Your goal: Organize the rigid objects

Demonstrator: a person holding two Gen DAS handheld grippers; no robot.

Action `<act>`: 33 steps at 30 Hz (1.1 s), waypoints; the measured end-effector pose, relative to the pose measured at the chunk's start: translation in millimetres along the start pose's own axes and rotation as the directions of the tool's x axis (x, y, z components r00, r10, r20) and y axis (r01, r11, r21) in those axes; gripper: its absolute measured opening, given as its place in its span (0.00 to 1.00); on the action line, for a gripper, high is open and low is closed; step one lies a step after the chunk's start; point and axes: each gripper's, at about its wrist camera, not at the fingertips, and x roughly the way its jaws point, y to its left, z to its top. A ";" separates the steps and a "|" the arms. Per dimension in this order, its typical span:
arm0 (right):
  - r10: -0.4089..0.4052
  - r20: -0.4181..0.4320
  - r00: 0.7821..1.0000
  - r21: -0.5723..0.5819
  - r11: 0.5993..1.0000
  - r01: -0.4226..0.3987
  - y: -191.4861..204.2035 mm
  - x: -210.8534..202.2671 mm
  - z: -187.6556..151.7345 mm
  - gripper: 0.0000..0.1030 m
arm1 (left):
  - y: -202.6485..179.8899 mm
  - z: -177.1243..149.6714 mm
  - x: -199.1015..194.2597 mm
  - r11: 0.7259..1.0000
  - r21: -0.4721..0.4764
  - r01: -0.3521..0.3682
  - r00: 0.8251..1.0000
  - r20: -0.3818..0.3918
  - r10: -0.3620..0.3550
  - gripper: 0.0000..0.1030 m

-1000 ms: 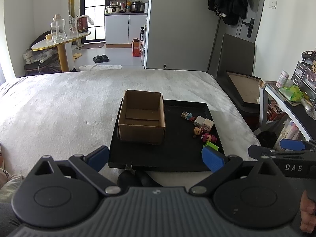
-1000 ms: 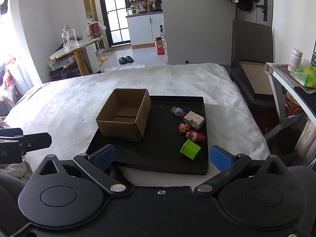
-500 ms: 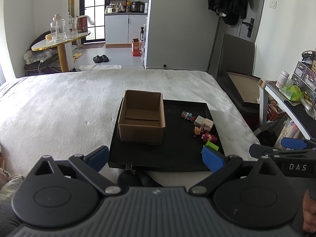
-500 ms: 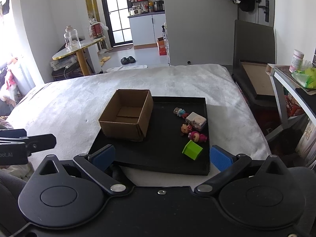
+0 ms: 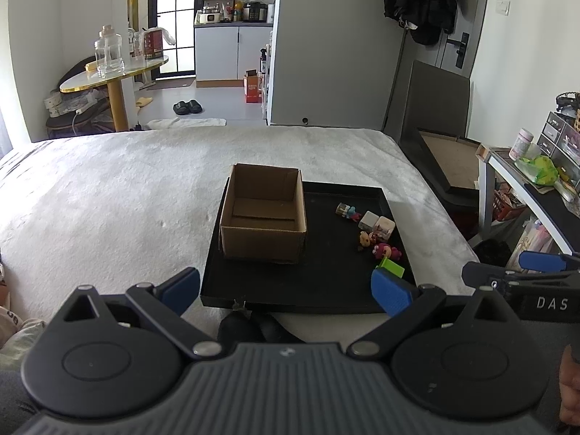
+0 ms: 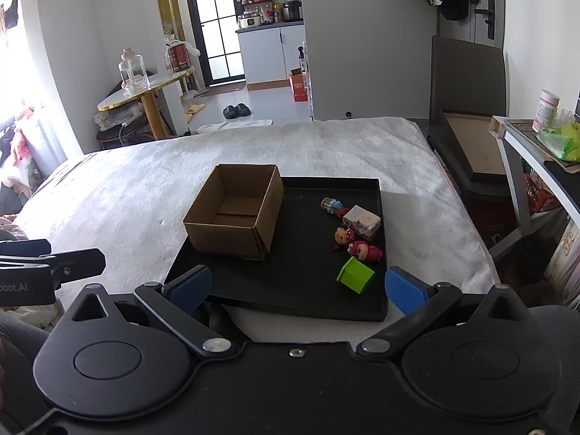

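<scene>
A black tray lies on a bed covered in a pale fuzzy blanket. On the tray's left part stands an open cardboard box, its inside bare as far as both views show. The box likely serves as the bin for sorting, set upright and open so things can be dropped in from above.

The small toys are grouped on the tray's right side, well apart from the box. Nearest the viewer is a green block, tilted on one edge. Behind it lie a pink figure and a brown-faced figure, close together. Just behind them sits a white block, and farthest back a small doll lying on its side. Nothing is in the box, so the sorting appears not yet begun.

Both tools hover low at the tray's near edge, holding nothing. The left hand-held gripper has its blue fingers spread wide, facing the box. The right hand-held gripper is likewise spread wide, with the green block just ahead of its right finger, so that block looks the easiest first pick. Each gripper's side shows at the edge of the other's view.
</scene>
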 end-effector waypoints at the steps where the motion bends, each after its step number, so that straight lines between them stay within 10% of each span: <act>1: 0.001 0.000 1.000 0.000 1.000 -0.001 -0.2 -0.2 -0.1 1.00 | 0.0 -0.3 0.2 1.000 0.001 0.000 1.000 -0.002 0.000 0.97; 33: -0.011 -0.005 1.000 0.070 0.997 0.012 -19.6 22.3 -8.0 1.00 | 2.2 4.9 29.6 1.000 0.002 0.014 0.999 -0.033 -0.014 0.97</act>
